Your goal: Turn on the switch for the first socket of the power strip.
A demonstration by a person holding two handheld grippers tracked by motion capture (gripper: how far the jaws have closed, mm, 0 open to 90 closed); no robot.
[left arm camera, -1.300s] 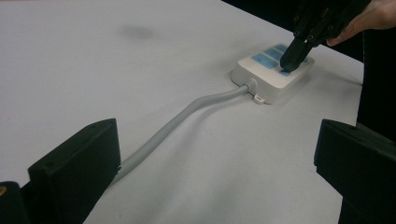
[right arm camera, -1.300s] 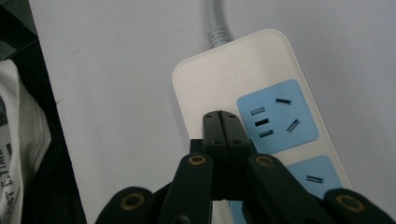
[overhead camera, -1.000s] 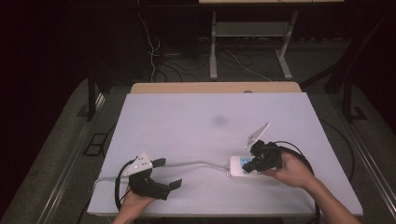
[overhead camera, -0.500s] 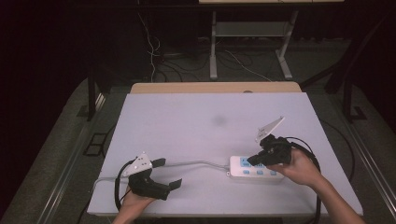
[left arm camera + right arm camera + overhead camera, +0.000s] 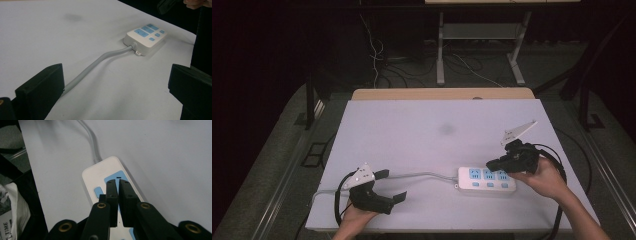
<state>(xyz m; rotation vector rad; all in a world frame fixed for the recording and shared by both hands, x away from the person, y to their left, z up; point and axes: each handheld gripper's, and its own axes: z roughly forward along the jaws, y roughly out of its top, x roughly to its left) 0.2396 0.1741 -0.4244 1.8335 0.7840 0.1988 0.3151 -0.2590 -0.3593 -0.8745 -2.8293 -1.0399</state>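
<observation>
I see my right hand-held gripper [image 5: 493,164] pinched empty over the power strip [image 5: 486,180]; my left hand-held gripper [image 5: 392,186], well clear of the strip, gapes wide.

We have the counter [image 5: 432,125] bare across its whole far half, from 9 through 12 to 3 o'clock, so either gripper could sweep there unhindered. Nearer us, the power strip [image 5: 486,180] lies at about 4 o'clock, and its grey cable [image 5: 412,175] runs leftward across the near half toward 8 o'clock. The right gripper [image 5: 494,164], jaws together, hovers over the strip's right end; the left gripper [image 5: 392,186], jaws wide apart, sits just beside the cable.
</observation>
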